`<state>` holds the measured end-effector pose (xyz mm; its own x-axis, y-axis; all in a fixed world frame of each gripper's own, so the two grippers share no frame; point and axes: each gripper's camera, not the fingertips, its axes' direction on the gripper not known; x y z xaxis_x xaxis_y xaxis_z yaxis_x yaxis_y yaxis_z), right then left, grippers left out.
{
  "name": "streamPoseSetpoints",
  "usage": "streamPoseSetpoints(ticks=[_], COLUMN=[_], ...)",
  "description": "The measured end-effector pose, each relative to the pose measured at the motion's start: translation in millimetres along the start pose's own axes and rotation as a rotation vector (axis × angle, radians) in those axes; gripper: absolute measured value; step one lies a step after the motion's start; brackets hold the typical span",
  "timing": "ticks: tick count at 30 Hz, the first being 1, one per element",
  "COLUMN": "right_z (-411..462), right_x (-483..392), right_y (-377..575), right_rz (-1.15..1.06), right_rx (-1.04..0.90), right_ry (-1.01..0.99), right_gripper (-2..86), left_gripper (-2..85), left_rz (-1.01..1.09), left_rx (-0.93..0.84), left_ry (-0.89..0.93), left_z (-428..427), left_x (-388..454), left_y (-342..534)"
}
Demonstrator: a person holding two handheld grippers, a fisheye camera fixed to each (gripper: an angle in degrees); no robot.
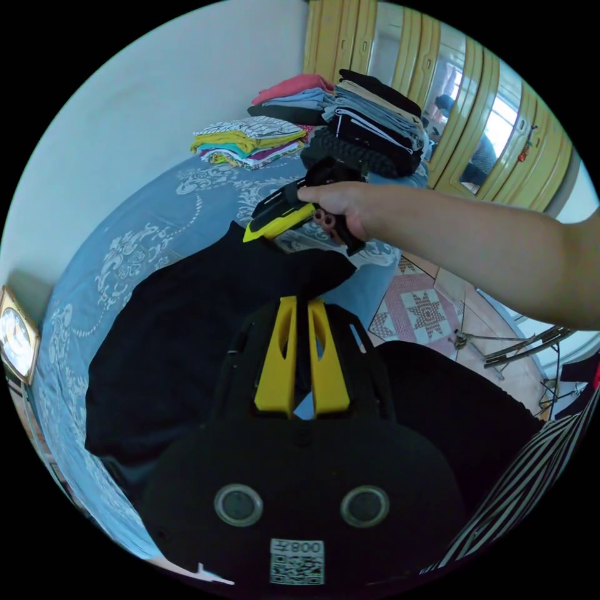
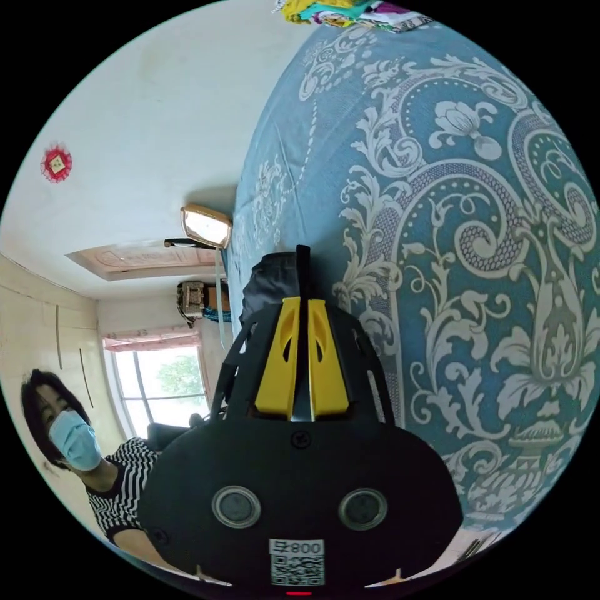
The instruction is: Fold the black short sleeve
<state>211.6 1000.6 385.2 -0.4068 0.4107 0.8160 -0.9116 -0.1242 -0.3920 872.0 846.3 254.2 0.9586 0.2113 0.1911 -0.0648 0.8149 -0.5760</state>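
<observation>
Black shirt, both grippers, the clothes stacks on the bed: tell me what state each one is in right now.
Black shirt: spread partly flat on the bed, edges lifted by both grippers.
Left gripper: shut on the black shirt.
Right gripper: shut on the black shirt, a thin fold between its jaws.
Clothes stacks: folded, piled at the far end of the bed.
Bed cover: smooth, blue with a pale pattern.

right gripper: yellow jaws nearly closed, thin edge of black short sleeve pinched between them, fabric sticking out past tips. Blue bedspread with white floral pattern beside it. Folded colourful clothes at far bed edge. Person in striped top lower left, window behind.
</observation>
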Motion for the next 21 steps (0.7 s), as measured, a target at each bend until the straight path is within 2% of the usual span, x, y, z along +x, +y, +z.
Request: streamPoseSetpoints(ticks=[9,17,21], right_z=[52.9,206.0,282.3], right_x=[-96.8,-210.2,-243.7], right_y=[12.7,5.1,5.1], right_rz=[-0.199,-0.379,-0.408], right_rx=[0.04,-0.138,-0.234], right_ry=[-0.079,-0.156,-0.13], right_gripper=[1.6,1.4,1.4], left_gripper=[2.7,2.7,2.5], left_rz=[-0.193,-0.518,-0.765], left_rx=[0.139,0.249,0.309], left_ry=[0.044,0.085,0.197], left_z=[-98.3,-201.8,-234.3], left_x=[-71.3,-175.8,-238.1], left_y=[69.4,185.0,261.7])
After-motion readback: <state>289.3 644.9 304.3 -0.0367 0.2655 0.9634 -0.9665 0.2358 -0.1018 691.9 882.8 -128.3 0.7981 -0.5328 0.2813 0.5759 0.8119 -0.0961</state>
